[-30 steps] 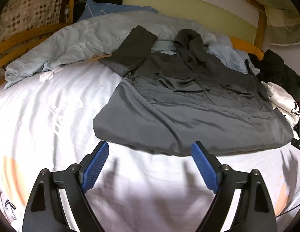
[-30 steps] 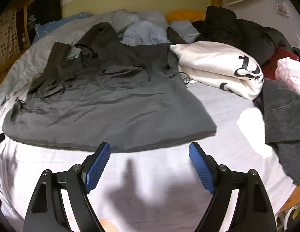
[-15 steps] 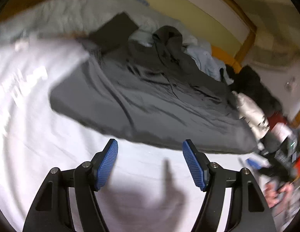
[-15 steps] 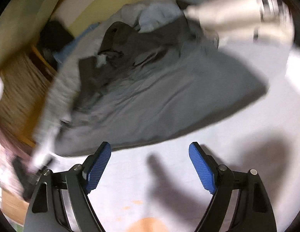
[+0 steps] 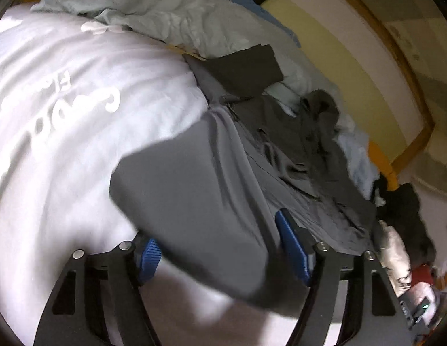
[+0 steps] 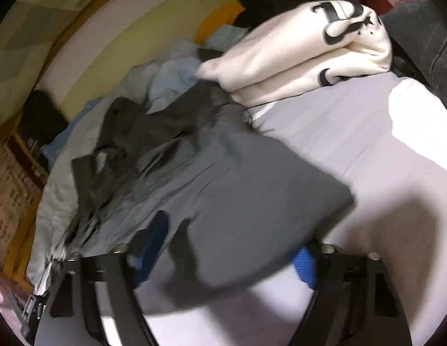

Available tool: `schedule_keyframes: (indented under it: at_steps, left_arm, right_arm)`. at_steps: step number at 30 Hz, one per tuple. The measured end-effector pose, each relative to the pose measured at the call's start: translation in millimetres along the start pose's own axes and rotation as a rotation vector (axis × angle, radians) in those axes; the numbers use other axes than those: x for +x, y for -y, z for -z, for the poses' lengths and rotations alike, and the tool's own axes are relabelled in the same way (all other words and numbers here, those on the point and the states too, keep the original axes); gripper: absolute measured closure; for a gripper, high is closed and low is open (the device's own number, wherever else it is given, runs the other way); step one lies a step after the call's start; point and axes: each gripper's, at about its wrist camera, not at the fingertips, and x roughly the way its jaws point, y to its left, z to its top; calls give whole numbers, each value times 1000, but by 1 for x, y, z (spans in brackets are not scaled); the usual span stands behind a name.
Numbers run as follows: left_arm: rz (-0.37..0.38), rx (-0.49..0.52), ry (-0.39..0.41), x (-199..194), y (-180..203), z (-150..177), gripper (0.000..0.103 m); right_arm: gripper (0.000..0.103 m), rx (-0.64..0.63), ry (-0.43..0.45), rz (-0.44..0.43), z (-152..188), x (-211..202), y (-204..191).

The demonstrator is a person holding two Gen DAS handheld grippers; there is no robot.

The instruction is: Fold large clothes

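Left wrist view: your left gripper (image 5: pixel 220 248) is closing around the near hem corner of the grey jacket (image 5: pixel 194 178); fabric is lying between the blue pads, not yet pinched. Your right gripper (image 6: pixel 229 248) is likewise closing, half open, over the other hem corner of that jacket (image 6: pixel 223 196). You should be biting both corners deep and evenly before lifting, I judge, keeping the hem taut. The jacket is lying across the middle of the bed (image 5: pixel 65 115), hood toward the headboard edge. Counting: two grippers, one grey jacket, one folded white garment (image 6: pixel 304 54) near the bed's far right side.
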Motion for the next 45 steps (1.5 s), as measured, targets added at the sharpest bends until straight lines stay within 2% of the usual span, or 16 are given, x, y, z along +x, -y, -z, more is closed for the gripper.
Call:
schedule_keyframes:
  at_steps: [3, 5, 7, 10, 16, 22, 24, 26, 30, 34, 37, 38, 40, 43, 44, 45]
  left_arm:
    - [0, -18, -20, 9, -4, -6, 86]
    - [-34, 63, -31, 3, 11, -8, 92]
    - [-45, 135, 35, -21, 24, -7, 93]
    - [-4, 169, 85, -59, 32, -9, 94]
    - [18, 248, 99, -125, 23, 21, 93]
    - [-10, 236, 32, -125, -1, 43, 89]
    - [-58, 278, 17, -118, 2, 44, 75]
    - [-81, 296, 14, -115, 0, 44, 70]
    - [-126, 348, 47, -121, -2, 38, 48]
    - [-192, 404, 129, -129, -5, 24, 35]
    - [-91, 435, -7, -112, -5, 12, 35]
    - [-59, 448, -57, -103, -4, 10, 35]
    - [-52, 486, -95, -90, -1, 12, 35]
    - [-133, 571, -96, -72, 6, 18, 63]
    - [-177, 589, -70, -69, 7, 20, 82]
    - [-235, 609, -21, -66, 7, 20, 89]
  right_arm:
    - [80, -22, -18, -19, -6, 5, 0]
    - [91, -31, 4, -20, -7, -1, -3]
    - [96, -92, 54, -5, -6, -17, -14]
    - [96, -196, 116, 35, -4, -48, -36]
    - [96, -207, 170, 52, 3, -119, -37]
    - [96, -172, 73, 72, 32, -130, -14]
    - [95, -195, 56, 99, 35, -122, -11]
    - [86, -227, 43, 123, 34, -116, -10]
    - [33, -353, 105, 266, 21, -118, -12]
    - [27, -443, 151, 288, 2, -126, -11]
    - [18, -581, -101, 73, -7, -103, -19]
    - [18, -604, -143, 55, -7, -98, -20]
    - [18, -652, -125, 98, -9, -86, -26]
    - [20, -688, -129, 103, -13, -67, -28]
    - [26, -694, -129, 119, -15, -60, -28]
    - [59, -698, -128, 143, -16, -52, -29]
